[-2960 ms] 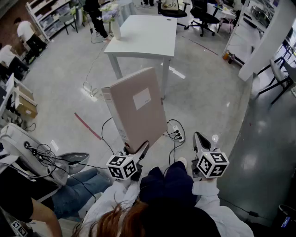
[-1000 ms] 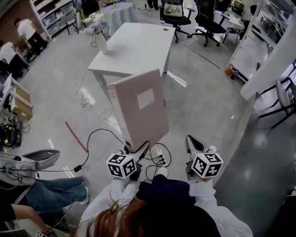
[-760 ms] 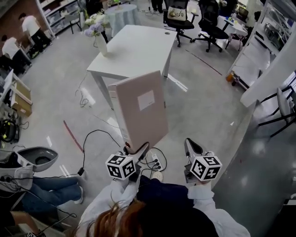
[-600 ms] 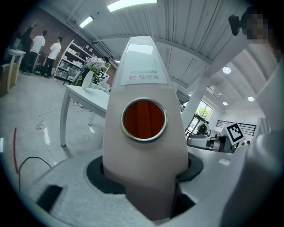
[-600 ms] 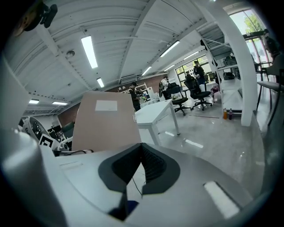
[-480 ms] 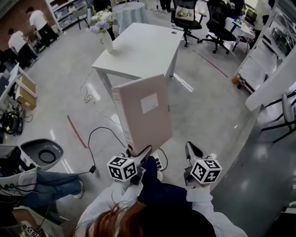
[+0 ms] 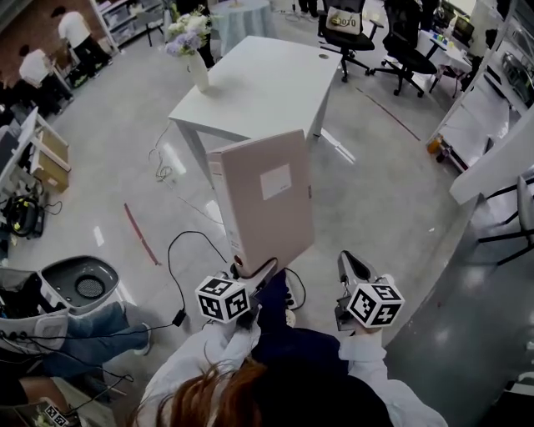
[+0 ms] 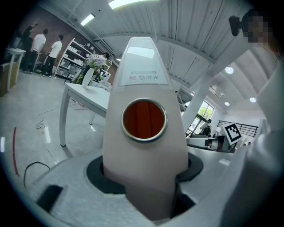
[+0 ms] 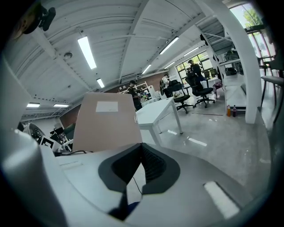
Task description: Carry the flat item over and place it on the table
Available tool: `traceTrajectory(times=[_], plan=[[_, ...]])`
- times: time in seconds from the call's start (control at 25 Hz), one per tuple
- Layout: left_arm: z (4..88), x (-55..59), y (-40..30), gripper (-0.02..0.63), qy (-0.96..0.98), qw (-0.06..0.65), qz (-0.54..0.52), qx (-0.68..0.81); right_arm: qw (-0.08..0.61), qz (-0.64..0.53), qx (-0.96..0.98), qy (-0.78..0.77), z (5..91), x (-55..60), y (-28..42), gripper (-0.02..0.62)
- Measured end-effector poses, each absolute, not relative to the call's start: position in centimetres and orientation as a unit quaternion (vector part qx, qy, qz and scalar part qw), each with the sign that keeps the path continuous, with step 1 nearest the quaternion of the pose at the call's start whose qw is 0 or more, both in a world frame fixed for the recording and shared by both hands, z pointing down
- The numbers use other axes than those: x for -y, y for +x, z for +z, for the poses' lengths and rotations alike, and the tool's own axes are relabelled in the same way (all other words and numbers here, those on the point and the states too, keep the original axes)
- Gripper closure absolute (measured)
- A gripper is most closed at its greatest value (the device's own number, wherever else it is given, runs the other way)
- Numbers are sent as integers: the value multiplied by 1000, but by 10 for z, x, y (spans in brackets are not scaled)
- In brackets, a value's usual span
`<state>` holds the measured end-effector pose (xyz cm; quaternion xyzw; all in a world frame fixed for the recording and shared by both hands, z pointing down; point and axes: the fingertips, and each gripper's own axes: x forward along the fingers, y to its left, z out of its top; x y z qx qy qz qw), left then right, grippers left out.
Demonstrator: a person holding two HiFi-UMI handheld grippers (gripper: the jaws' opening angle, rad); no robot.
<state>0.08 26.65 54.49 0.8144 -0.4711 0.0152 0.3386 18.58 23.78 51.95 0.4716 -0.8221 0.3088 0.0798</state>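
A flat pale pink box file (image 7: 267, 196) with a white label stands upright, gripped at its bottom edge by my left gripper (image 7: 250, 275). In the left gripper view its spine (image 8: 144, 80), with a metal-ringed finger hole, fills the middle between the jaws of the left gripper (image 8: 144, 177). My right gripper (image 7: 350, 263) hovers to the right of the file with nothing in it, and the right gripper (image 9: 142, 164) shows its dark pads closed together. A white table (image 7: 259, 79) stands ahead, beyond the file, also seen as the white table (image 9: 155, 111).
A vase of flowers (image 7: 196, 67) stands on the table's left corner. Black cables and a power strip (image 7: 288, 296) lie on the floor near my feet. A grey bin (image 7: 79, 283) and a seated person's legs (image 7: 92, 329) are at left; office chairs (image 7: 346, 25) stand behind the table.
I have walked closer to the white table; the floor cables and grey bin slid toward me. The file stays upright in the left gripper and the right gripper has kept its place.
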Motion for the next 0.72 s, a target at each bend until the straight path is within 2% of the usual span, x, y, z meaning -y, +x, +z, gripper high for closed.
traceTrajectory(times=[0.48, 0.72], plan=[[538, -125, -11, 328, 811, 362, -7, 459, 77, 296, 825, 475, 501, -92, 172, 586], [511, -38, -27, 328, 832, 345, -8, 435, 55, 296, 816, 493, 485, -16, 161, 586]])
